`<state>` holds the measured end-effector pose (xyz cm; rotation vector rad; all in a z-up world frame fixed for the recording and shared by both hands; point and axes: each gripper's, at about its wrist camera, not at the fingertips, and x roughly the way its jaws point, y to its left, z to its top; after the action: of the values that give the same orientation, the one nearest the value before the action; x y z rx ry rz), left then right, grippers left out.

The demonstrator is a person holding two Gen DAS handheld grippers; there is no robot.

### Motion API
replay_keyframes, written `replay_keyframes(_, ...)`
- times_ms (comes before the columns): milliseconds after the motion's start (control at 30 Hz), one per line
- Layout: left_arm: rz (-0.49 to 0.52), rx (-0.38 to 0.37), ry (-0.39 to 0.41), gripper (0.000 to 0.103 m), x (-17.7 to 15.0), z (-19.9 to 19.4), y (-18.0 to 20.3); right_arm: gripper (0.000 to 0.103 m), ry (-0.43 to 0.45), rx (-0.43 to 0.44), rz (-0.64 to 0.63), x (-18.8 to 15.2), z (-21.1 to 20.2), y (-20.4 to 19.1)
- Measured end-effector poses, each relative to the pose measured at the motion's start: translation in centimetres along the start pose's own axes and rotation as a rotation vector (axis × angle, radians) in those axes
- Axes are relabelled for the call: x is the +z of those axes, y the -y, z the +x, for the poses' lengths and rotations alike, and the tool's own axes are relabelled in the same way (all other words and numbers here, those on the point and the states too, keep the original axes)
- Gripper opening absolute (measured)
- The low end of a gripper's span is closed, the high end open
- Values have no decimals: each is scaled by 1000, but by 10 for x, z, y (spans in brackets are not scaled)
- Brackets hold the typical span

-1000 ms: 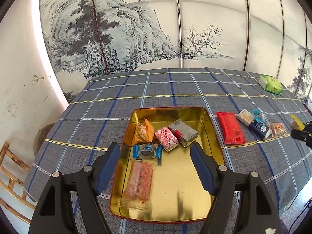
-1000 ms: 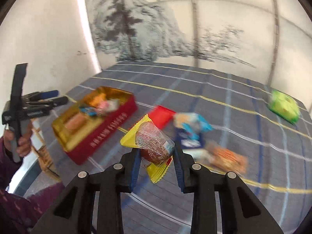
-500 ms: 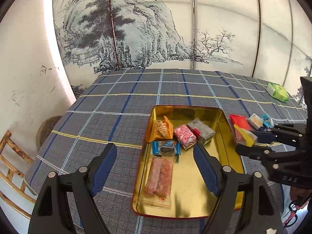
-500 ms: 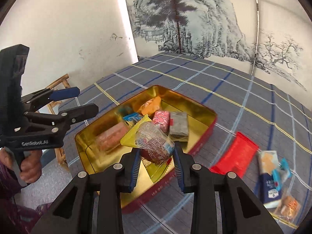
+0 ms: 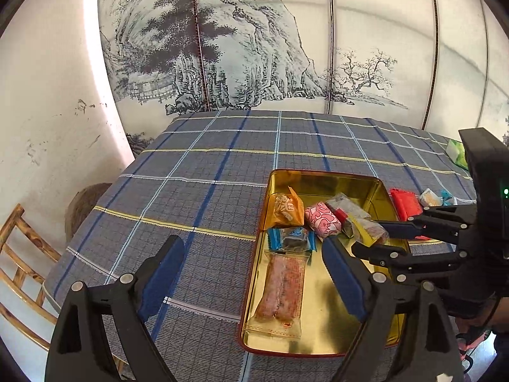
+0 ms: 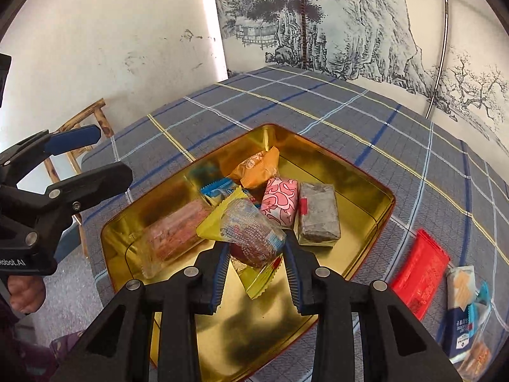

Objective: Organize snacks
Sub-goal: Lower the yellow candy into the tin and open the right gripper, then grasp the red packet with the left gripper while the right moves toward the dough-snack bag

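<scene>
A gold tin (image 5: 321,334) (image 6: 359,191) with a red outer wall sits on the plaid tablecloth and holds several snacks: an orange packet (image 5: 284,207) (image 6: 257,168), a pink patterned one (image 5: 321,219) (image 6: 281,203), a grey one (image 6: 318,213), a blue one (image 5: 291,234) and a long clear packet (image 5: 281,289) (image 6: 171,235). My right gripper (image 6: 256,251) (image 5: 372,238) is shut on a yellow-edged clear snack packet (image 6: 251,232) (image 5: 369,230) and holds it over the tin's middle. My left gripper (image 5: 251,273) is open and empty at the tin's near left edge.
On the cloth right of the tin lie a red packet (image 6: 420,273) (image 5: 405,202), a white-and-blue packet (image 6: 464,315) and an orange-brown one (image 6: 477,355). A green packet (image 5: 456,154) lies far right. A wooden chair (image 5: 19,254) stands off the table's left edge.
My right gripper has carried the yellow-edged packet from the right side of the table to above the tin. My left gripper has shifted left and stayed open.
</scene>
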<state>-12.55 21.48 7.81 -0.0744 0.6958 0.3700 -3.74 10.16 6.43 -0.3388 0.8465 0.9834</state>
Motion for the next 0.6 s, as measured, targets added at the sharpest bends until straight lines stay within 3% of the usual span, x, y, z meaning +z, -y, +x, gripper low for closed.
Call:
replay_keyframes(133,2,5,-1,86,-1,1,-1,42,48,55,40,1,-9,4)
replay_keyframes(233,2,7,-3,87,-1,0,-1,64,108,90,69,2,-23,8)
replay_keyframes(300,1,12,-4,87,-1,-1,-2,65,147,80,84,1,-33,11)
replay_keyframes(433,18,2,8,87,1,-9,-1,65,246,-51,143,-19,-76,36)
replay_keyframes(600,89,-98,16,87,7,-20,15,65,239,-241,315,-87,-129,109)
